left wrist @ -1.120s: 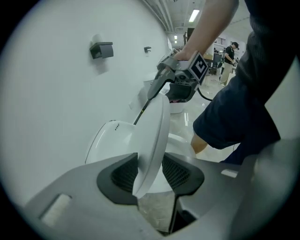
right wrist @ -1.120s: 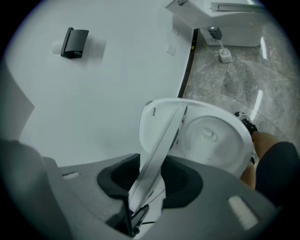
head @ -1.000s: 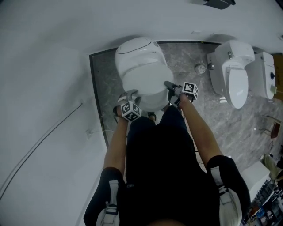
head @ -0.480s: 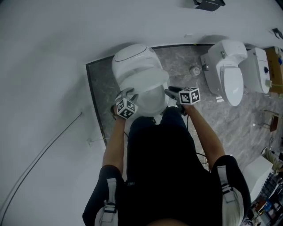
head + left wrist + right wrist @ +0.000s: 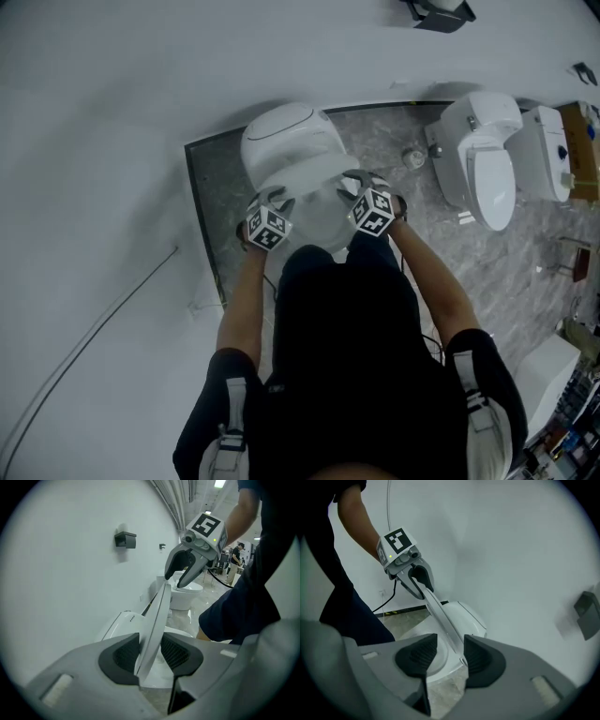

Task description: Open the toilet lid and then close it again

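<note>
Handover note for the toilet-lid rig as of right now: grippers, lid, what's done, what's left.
Left gripper: fingers have just been closing and are shut on the edge of the lid; it seems to carry the lid.
Right gripper: fingers have just been opening; the lid edge sits between them against one side, not clamped.
Lid: part-raised and tilted, off the bowl of the toilet, not fully open.
Done: lift started.
Left: probably regrip with the right, raise the lid fully, then lower it shut.
</note>
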### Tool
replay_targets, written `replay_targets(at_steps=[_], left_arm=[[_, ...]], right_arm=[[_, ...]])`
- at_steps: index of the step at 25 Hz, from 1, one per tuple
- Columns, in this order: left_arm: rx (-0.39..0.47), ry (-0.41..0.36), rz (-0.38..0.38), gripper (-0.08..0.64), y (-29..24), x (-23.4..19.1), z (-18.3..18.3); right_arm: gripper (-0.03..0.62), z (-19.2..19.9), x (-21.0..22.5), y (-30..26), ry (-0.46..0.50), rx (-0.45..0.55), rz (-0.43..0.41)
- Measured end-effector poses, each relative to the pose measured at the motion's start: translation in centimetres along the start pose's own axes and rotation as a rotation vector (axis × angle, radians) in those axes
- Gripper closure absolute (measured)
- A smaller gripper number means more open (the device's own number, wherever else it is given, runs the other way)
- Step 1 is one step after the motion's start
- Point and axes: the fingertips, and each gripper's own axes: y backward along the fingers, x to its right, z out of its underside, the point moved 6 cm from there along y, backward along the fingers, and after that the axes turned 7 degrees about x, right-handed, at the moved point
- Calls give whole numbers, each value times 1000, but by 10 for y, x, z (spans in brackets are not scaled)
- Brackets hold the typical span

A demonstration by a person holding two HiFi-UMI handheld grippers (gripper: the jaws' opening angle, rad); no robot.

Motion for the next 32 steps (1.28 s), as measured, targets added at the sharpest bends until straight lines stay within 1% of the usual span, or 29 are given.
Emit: replay_targets(at_steps=[6, 10, 14, 16, 17, 21, 23, 25, 29, 32], left_arm=[[-16, 20, -18, 410, -2, -13, -3], [-36, 42, -42, 411, -3, -20, -7], [-59, 72, -67, 411, -5, -28, -10], [-71, 84, -85, 410, -6, -31, -12], [-76, 94, -94, 410, -7, -32, -13], [-90, 154, -131, 397, -7, -35, -14], [-95, 176, -154, 393, -5, -34, -15], [-92, 207, -191, 391, 1, -33, -16], [-83, 296, -293, 391, 23, -26, -12], [-93, 358, -334, 393, 37, -11, -5]], right_arm=[[413, 1, 8, -15, 170, -49, -45], [414, -1, 22, -23, 217, -40, -62], [429, -2, 40, -29, 223, -37, -95], [478, -3, 48, -30, 223, -28, -113], [489, -3, 51, -30, 226, -24, -127], [488, -4, 58, -32, 203, -13, -194], [488, -4, 60, -32, 207, -9, -221], [488, -5, 63, -31, 202, -5, -242], [482, -12, 74, -34, 143, 4, -280], [483, -17, 86, -37, 153, 6, -308]])
